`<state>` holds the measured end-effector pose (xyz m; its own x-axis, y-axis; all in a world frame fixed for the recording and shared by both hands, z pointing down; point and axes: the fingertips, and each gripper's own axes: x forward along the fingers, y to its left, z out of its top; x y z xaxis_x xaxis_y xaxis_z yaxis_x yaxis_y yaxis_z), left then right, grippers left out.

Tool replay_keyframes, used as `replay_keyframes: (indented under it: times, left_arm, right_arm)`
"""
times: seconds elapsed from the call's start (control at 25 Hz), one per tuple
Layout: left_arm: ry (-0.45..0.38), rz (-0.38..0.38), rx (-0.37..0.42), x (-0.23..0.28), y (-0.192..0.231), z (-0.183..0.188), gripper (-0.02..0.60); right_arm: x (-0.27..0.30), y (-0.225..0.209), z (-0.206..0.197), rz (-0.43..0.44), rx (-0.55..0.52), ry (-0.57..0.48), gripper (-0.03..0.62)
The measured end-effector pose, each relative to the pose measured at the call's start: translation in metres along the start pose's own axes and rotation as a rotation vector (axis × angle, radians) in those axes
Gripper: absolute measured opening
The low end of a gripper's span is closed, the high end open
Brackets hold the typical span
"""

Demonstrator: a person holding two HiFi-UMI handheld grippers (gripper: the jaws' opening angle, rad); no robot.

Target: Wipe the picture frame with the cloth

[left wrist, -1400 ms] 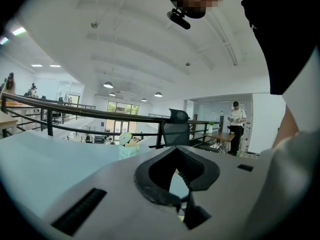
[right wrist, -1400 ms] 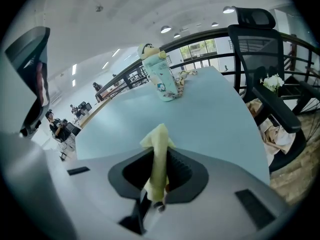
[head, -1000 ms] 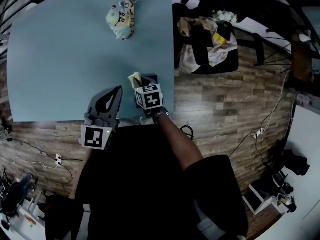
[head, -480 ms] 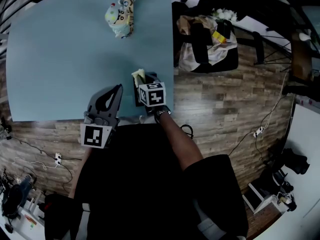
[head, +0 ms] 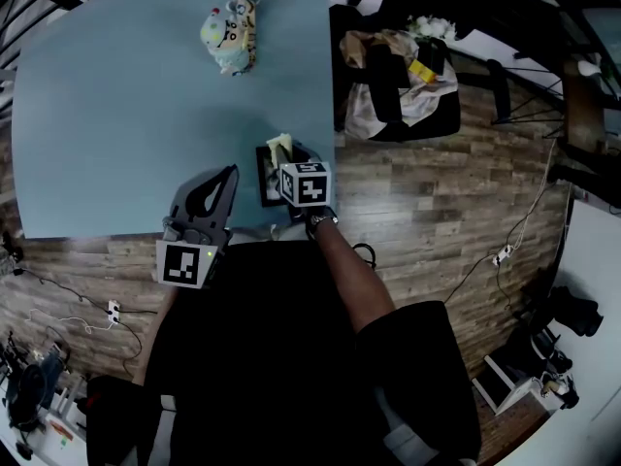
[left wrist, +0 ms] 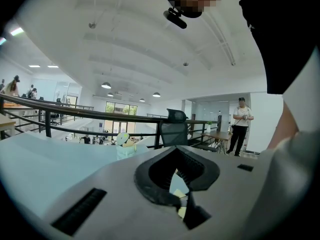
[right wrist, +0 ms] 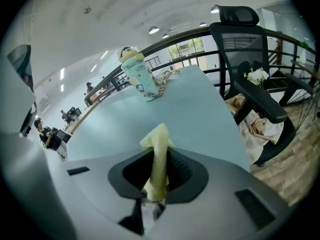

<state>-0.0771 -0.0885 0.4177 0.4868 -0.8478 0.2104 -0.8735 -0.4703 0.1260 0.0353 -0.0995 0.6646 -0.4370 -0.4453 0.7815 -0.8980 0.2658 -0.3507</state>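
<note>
The blue table [head: 126, 115] and the left gripper [head: 225, 181] at its near edge sit where they were a second ago. The right gripper [head: 286, 168] has shifted right and slightly away, uncovering more of the dark picture frame [head: 265, 187], which lies by the table's near right corner. The yellow cloth [head: 279, 147] has travelled with it and now pokes up at the frame's far edge. Whether it touches the frame, I cannot tell.

Only the head view shows the frame. The right gripper view shows the grip instead: the right gripper [right wrist: 160, 174] has its jaws clamped on the cloth [right wrist: 159, 159], a folded strip standing upright past the tips. Beyond it are the table [right wrist: 200, 114], an office chair [right wrist: 245, 59] and a pale bottle [right wrist: 140, 76] at the far end. The left gripper view shows the left gripper [left wrist: 175, 179] with its jaws together on nothing, and a person [left wrist: 241, 124] standing far off.
</note>
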Motion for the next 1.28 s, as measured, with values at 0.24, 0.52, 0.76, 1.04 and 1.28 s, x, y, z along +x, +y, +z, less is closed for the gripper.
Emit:
replay_keyframes:
  times: [0.24, 0.52, 0.76, 1.04, 1.28]
  left_arm:
    - [-0.006, -0.001, 0.0, -0.002, -0.004, 0.0, -0.003]
    - [-0.006, -0.002, 0.003, -0.004, -0.008, 0.0, -0.003]
    - [-0.009, -0.002, 0.008, -0.005, -0.011, 0.002, -0.003]
    - [-0.015, -0.015, 0.011, -0.007, -0.018, 0.003, -0.003]
    - [-0.019, -0.027, 0.017, -0.012, -0.023, 0.001, -0.003]
  right_arm:
    - [-0.008, -0.016, 0.0, -0.032, 0.026, -0.016, 0.058]
    - [-0.015, -0.029, 0.0, -0.054, 0.05, -0.03, 0.058]
    - [-0.024, -0.044, 0.002, -0.089, 0.078, -0.047, 0.058]
    - [-0.038, -0.066, -0.004, -0.136, 0.105, -0.061, 0.058]
    - [-0.05, -0.067, -0.006, -0.141, 0.121, -0.084, 0.058]
